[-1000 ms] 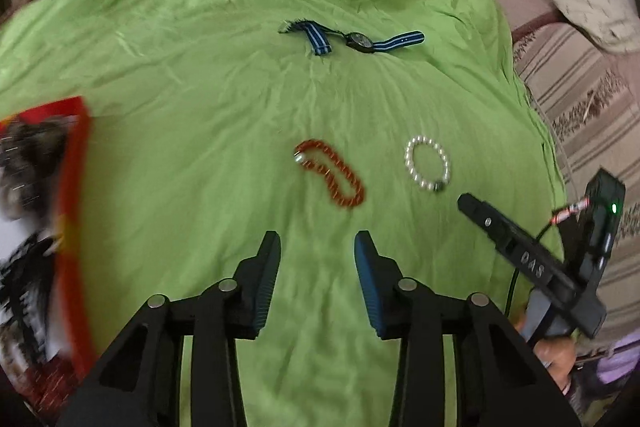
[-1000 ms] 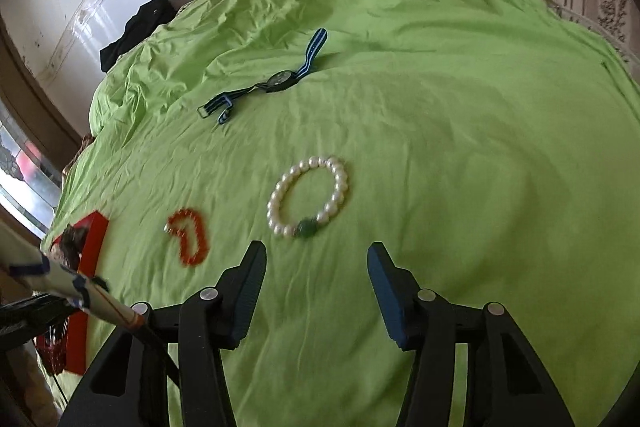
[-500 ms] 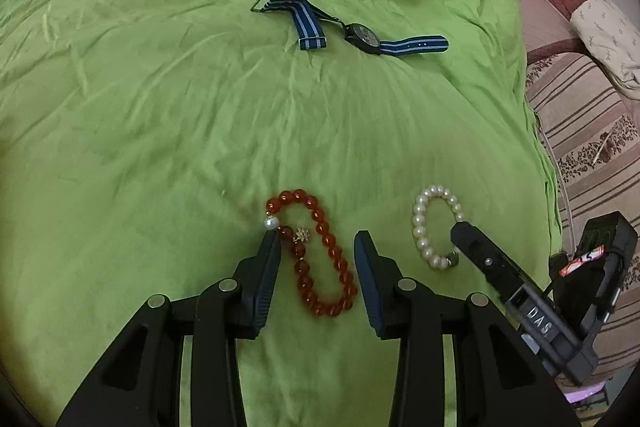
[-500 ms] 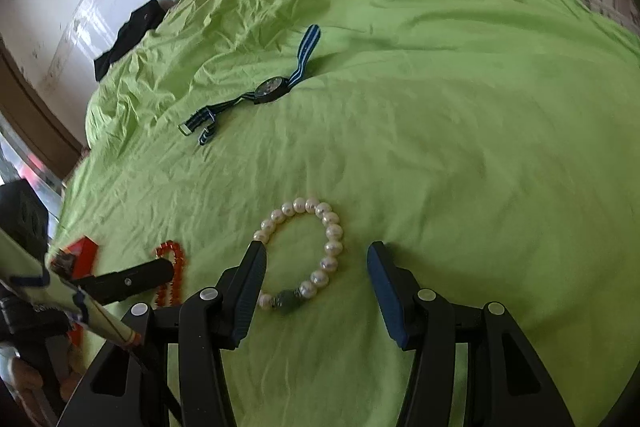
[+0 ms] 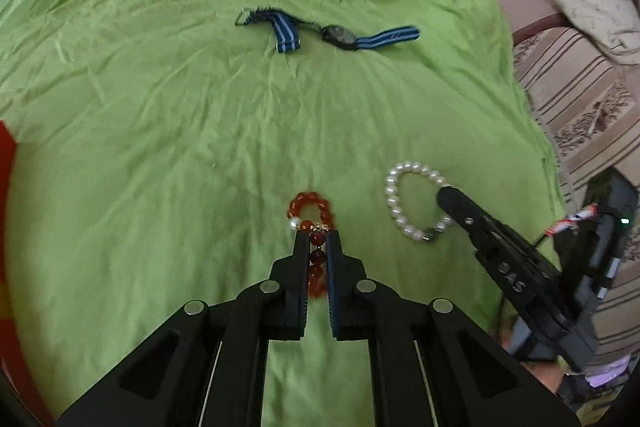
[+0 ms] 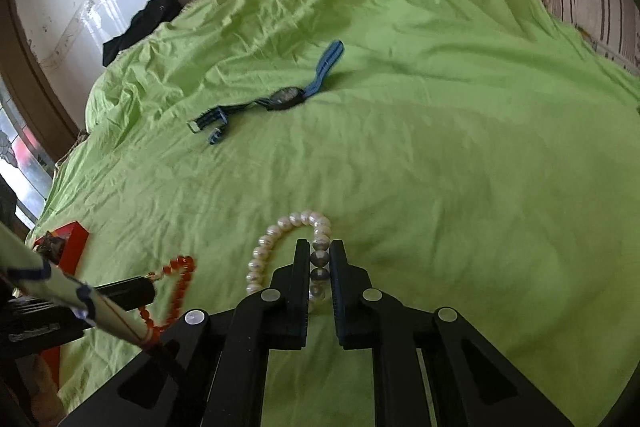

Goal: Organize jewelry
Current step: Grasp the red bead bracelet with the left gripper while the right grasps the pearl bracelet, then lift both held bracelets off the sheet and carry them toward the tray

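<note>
A red bead bracelet (image 5: pixel 310 205) lies on the green sheet (image 5: pixel 160 131). My left gripper (image 5: pixel 317 235) is shut on its near side, beads showing between the fingers. It also shows in the right wrist view (image 6: pixel 182 273). A white pearl bracelet (image 6: pixel 280 231) lies to its right. My right gripper (image 6: pixel 320 245) is shut on the pearl bracelet's right side; the same grip shows in the left wrist view (image 5: pixel 404 195). A watch with a blue striped strap (image 5: pixel 336 35) lies flat farther back, also in the right wrist view (image 6: pixel 286 95).
A red box (image 6: pixel 66 241) sits at the sheet's left edge, its rim also in the left wrist view (image 5: pixel 6 155). A striped sofa (image 5: pixel 580 87) with a cushion borders the right side. A dark cloth (image 6: pixel 140 23) lies at the far corner by the wall.
Both grippers came down and forward over the bracelets and closed: the left on the red bead bracelet, the right on the pearl bracelet. The red bracelet is now bunched narrower.
</note>
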A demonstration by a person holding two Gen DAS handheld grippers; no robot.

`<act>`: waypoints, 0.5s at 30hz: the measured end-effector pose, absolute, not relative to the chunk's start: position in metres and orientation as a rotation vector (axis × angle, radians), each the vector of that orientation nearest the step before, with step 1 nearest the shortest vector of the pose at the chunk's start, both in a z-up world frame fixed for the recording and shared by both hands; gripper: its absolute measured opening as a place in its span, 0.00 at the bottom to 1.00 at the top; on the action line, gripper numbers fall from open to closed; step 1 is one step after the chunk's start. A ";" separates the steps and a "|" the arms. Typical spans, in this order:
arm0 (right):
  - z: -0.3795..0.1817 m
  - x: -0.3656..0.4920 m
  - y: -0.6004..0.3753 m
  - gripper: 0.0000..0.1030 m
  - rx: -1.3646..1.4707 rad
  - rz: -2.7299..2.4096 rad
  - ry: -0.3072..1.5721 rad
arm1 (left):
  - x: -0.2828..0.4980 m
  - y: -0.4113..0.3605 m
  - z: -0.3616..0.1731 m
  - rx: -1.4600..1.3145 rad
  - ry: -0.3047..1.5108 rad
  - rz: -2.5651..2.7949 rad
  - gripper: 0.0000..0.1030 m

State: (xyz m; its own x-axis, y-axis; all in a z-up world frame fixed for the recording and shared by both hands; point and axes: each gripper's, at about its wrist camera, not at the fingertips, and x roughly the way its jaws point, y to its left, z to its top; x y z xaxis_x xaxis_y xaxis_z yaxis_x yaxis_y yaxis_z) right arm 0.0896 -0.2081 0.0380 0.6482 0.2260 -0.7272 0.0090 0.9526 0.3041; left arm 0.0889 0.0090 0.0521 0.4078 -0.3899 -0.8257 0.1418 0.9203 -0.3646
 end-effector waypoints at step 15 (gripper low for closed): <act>0.100 -0.001 -0.175 0.10 0.322 0.183 0.739 | -0.033 0.037 0.126 -0.257 0.999 -0.365 0.07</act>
